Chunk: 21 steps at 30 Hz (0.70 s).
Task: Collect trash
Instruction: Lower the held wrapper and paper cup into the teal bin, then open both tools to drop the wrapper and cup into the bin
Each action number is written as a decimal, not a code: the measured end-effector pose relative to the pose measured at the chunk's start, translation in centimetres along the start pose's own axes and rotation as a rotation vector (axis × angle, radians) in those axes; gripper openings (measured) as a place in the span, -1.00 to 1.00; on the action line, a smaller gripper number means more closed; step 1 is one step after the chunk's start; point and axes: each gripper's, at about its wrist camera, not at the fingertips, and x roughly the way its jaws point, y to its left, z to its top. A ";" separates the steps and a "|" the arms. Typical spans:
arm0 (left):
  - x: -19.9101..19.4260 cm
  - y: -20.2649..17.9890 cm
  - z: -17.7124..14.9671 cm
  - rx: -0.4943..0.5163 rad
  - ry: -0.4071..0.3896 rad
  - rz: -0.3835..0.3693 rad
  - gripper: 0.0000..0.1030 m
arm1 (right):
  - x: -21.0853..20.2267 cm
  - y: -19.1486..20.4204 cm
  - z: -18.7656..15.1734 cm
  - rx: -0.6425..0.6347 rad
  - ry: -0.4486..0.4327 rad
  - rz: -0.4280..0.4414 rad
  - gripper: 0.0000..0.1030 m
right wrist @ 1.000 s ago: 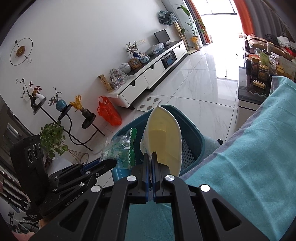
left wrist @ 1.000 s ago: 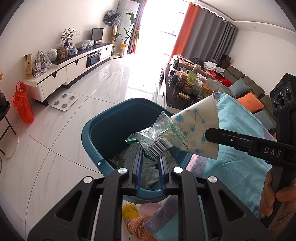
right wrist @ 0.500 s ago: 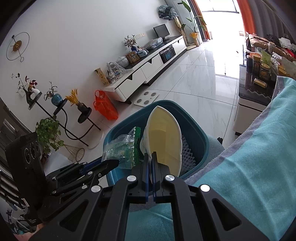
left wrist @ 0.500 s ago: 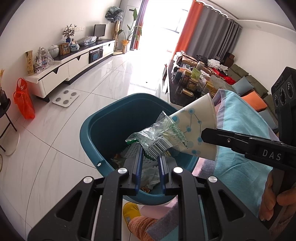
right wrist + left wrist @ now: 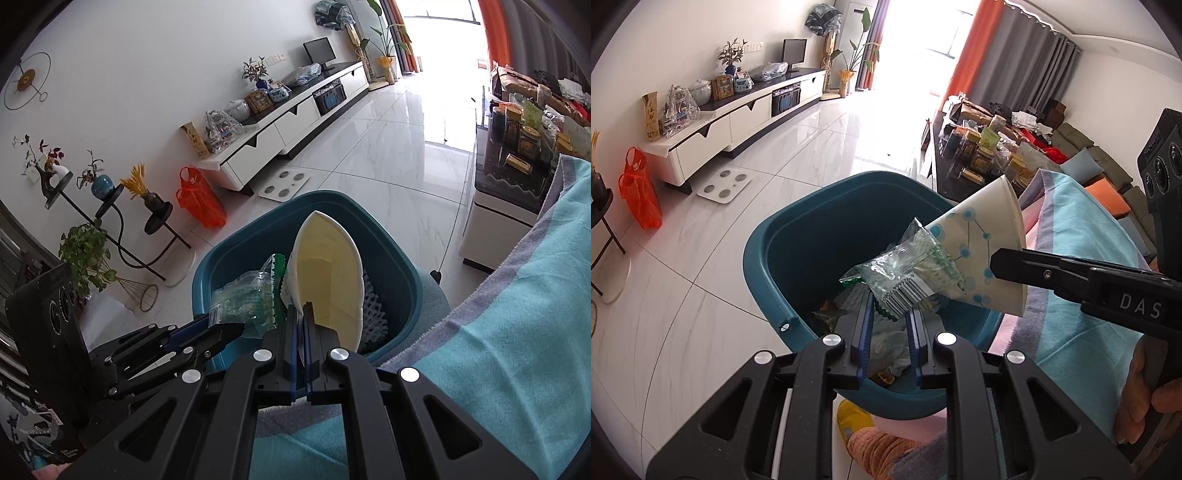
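Left gripper (image 5: pixel 889 314) held above the near rim of the teal bin (image 5: pixel 764 251), blue-lined fingers (image 5: pixel 862 328) set a little apart with the barcode end of a clear plastic wrapper (image 5: pixel 905 273) between them; wrapper still lodged there, though firm pinch or loose rest cannot be told. Wrapper hanging over the bin's opening, its far end touching the paper cup (image 5: pixel 982 251). Right gripper (image 5: pixel 300 332) clamped tight on the rim of that flattened paper cup (image 5: pixel 328 273), fingers (image 5: pixel 291 332) almost meeting on the thin paper wall. Cup tilted over the bin's right side, cream inside toward the right wrist camera, blue dot-and-line print toward the left one. Seen from the right wrist, wrapper (image 5: pixel 251 299) just left of the cup and touching it, left gripper (image 5: pixel 225 328) reaching in from the bin's left side. Inside the bin (image 5: pixel 402 266), earlier scraps and a white lattice sheet (image 5: pixel 373 310) at the bottom. Just right of the bin, a teal blanket (image 5: pixel 509 332) draped close against its wall. Beyond the bin, on the white tiled floor, a white bathroom scale (image 5: pixel 724 181); farther left of it an orange plastic bag (image 5: pixel 641 195) beside the long white TV cabinet (image 5: pixel 738 118).
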 end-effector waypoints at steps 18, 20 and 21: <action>1.9 -0.3 -0.3 0.000 0.003 0.008 -0.10 | -0.1 -0.4 -0.1 0.034 -0.012 0.012 -0.81; 1.6 -0.2 -0.4 -0.002 -0.009 0.009 0.09 | -0.5 -0.7 -0.2 0.032 -0.030 0.014 -0.69; 1.3 -0.1 -0.5 -0.001 -0.017 0.012 0.23 | -0.7 -0.8 -0.3 0.030 -0.038 0.012 -0.63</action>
